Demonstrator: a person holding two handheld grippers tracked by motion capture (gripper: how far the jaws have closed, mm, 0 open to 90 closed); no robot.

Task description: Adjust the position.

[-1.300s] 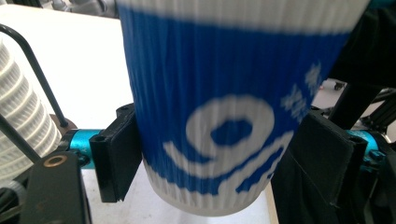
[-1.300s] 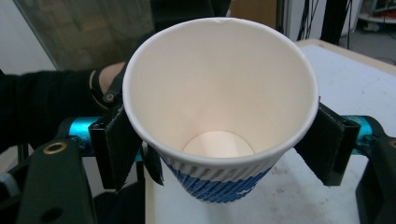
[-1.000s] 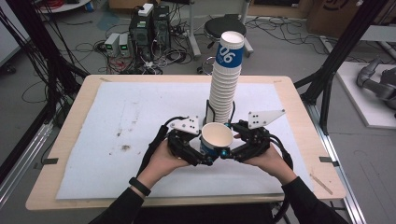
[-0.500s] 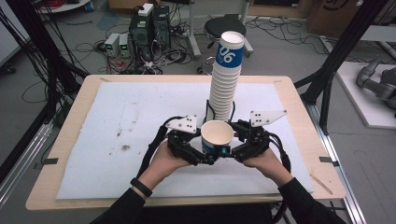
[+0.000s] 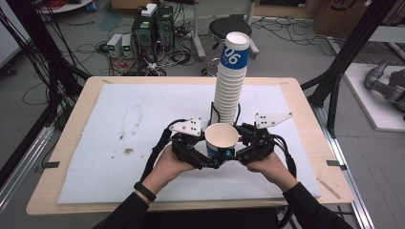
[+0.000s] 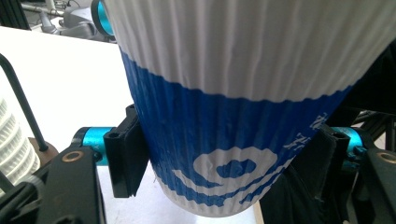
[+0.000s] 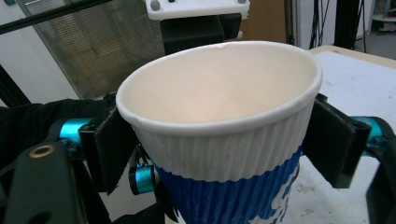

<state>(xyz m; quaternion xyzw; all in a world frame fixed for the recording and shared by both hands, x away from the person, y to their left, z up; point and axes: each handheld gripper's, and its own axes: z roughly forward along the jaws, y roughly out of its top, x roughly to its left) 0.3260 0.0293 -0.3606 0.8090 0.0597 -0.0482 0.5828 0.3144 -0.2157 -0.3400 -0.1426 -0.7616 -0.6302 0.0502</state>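
A ribbed paper cup (image 5: 222,136), white above and blue below, stands upright over the mat between both grippers. My left gripper (image 5: 212,160) is shut on its blue lower part; in the left gripper view both pads (image 6: 126,158) press the cup (image 6: 224,116). My right gripper (image 5: 235,155) has just been opening. Its jaws stand either side of the cup (image 7: 219,93) just under the rim, and the pads (image 7: 336,144) sit close beside the wall without squeezing it. Behind it rises a tall stack of the same cups (image 5: 231,81).
The stack stands in a black wire holder (image 5: 212,112) at the middle of the white mat (image 5: 119,124), which covers the wooden table (image 5: 62,143). Small dark stains (image 5: 128,151) mark the mat at the left. Cables, computers and a stool lie on the floor beyond.
The cup's mouth looks rounder and more upright than a second ago. Both hands have kept their place.
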